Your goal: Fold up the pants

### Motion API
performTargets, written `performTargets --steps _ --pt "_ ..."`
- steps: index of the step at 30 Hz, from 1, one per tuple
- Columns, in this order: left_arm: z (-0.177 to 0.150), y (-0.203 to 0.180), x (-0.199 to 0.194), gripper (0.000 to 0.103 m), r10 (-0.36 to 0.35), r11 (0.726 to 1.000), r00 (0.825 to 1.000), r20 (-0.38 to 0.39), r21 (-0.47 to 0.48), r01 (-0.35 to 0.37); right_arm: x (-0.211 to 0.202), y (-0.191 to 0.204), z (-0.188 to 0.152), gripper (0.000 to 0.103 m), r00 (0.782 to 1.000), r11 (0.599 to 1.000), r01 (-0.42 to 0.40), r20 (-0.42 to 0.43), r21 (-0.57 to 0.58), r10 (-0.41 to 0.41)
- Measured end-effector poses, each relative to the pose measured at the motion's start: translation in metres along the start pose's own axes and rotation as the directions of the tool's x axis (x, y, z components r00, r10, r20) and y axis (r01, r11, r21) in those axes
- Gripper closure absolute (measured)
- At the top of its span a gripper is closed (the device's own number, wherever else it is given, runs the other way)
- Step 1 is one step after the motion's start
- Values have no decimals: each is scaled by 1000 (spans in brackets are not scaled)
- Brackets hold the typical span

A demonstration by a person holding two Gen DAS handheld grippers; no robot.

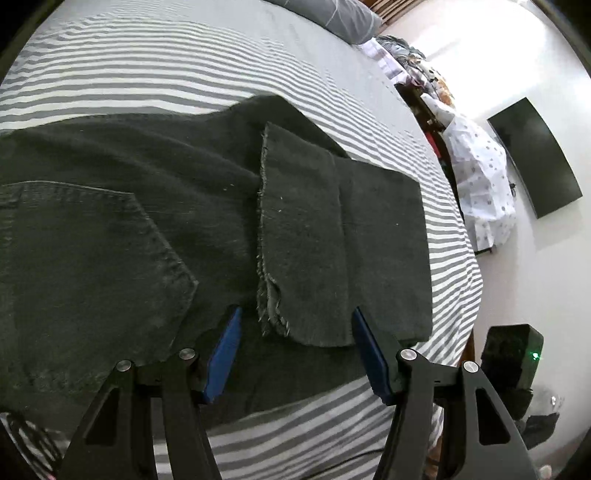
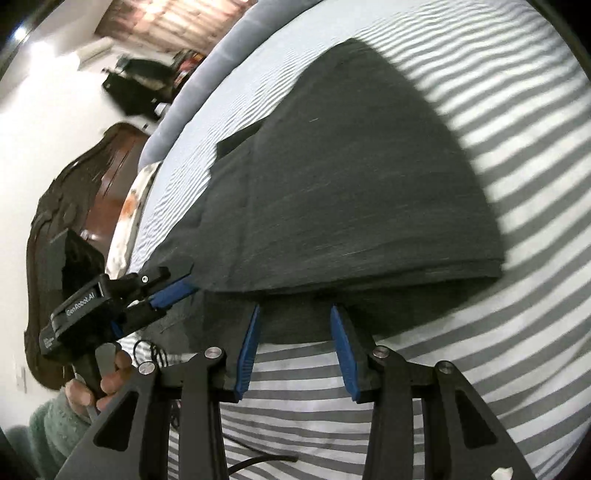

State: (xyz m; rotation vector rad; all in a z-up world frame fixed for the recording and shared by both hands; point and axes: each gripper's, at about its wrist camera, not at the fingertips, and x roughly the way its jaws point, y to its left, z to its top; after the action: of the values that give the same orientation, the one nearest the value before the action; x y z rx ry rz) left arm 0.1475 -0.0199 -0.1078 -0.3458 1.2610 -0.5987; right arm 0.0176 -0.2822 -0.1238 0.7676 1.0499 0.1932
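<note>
Dark grey pants [image 1: 147,206] lie folded on a grey-and-white striped bed [image 1: 147,66]. In the left wrist view a back pocket [image 1: 85,251] shows at left, and the frayed leg hems [image 1: 303,251] lie folded over the middle. My left gripper [image 1: 295,314] is open, its blue pads either side of the near frayed hem edge, holding nothing. In the right wrist view the pants [image 2: 351,177] form a folded stack. My right gripper [image 2: 295,310] is open at the stack's near folded edge. The left gripper [image 2: 173,286] also shows there, at the pants' left edge.
A grey pillow [image 1: 343,18] lies at the head of the bed. Clothes [image 1: 480,177], a dark screen [image 1: 535,155] on the wall and a black device with a green light [image 1: 513,354] stand beside the bed. A dark wooden headboard [image 2: 74,177] is at left. A black cable [image 2: 258,461] crosses the sheet.
</note>
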Motion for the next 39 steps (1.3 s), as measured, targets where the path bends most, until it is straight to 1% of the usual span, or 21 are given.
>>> performTargets --steps 5,7,8,9,10,12,14,15,17,20,22,25,28,31,32,33,35,36,39 --pt "4 -5 8 42 -6 1000 1000 5 1 6 -9 -24 11 65 998 996 -14 58 86 9" --pt "4 -6 8 44 2 1000 1000 12 8 -2 -13 -31 16 65 997 993 -17 80 115 8" --pt "5 -7 8 52 9 1000 1000 21 17 -9 -16 -36 19 65 995 991 -25 97 133 12" --pt "5 -8 9 62 20 1000 1000 24 24 -20 -18 -40 20 65 994 988 -33 109 149 17" --pt "6 -9 11 68 36 999 999 18 29 -36 -22 -45 23 65 992 984 -37 123 174 15" --pt "6 -8 14 90 53 998 999 8 27 -53 -25 -53 25 65 990 977 -44 141 209 15" --pt "6 -7 13 95 48 999 999 8 17 -48 -24 -60 26 66 989 967 -60 146 247 24" --pt "6 -8 11 97 43 999 999 14 16 -43 -24 -61 26 69 989 964 -67 145 256 30" --pt "5 -11 5 98 50 998 998 30 26 -51 -26 -64 26 93 990 963 -54 142 265 17" --pt "3 -22 -4 98 51 997 997 52 60 -54 -29 -56 28 95 990 973 -21 139 228 -11" --pt "1 -28 -13 99 55 995 996 71 74 -60 -30 -49 31 96 990 978 -14 140 207 -15" --pt "-3 -29 -26 99 44 997 995 94 59 -49 -34 -38 34 96 991 989 4 133 150 -24" --pt "-9 -20 -33 99 50 997 994 99 51 -55 -28 -24 32 96 993 996 37 108 80 -46" --pt "-15 -5 -19 99 101 994 993 66 29 -103 -14 -23 30 95 995 996 63 69 69 -68" --pt "-17 -2 -13 99 127 991 990 58 34 -129 -8 -24 29 92 995 994 73 55 80 -77" --pt "-18 -2 -7 98 149 987 987 55 52 -152 -3 -23 28 92 995 993 80 46 86 -84" --pt "-20 -8 -1 98 193 975 979 62 103 -199 0 -23 28 86 992 990 118 44 78 -122" --pt "-20 -12 2 98 212 967 975 65 127 -219 1 -22 28 85 991 989 127 41 75 -131" --pt "-21 -20 3 97 244 954 967 69 163 -252 -3 -18 28 79 989 989 140 33 51 -142"
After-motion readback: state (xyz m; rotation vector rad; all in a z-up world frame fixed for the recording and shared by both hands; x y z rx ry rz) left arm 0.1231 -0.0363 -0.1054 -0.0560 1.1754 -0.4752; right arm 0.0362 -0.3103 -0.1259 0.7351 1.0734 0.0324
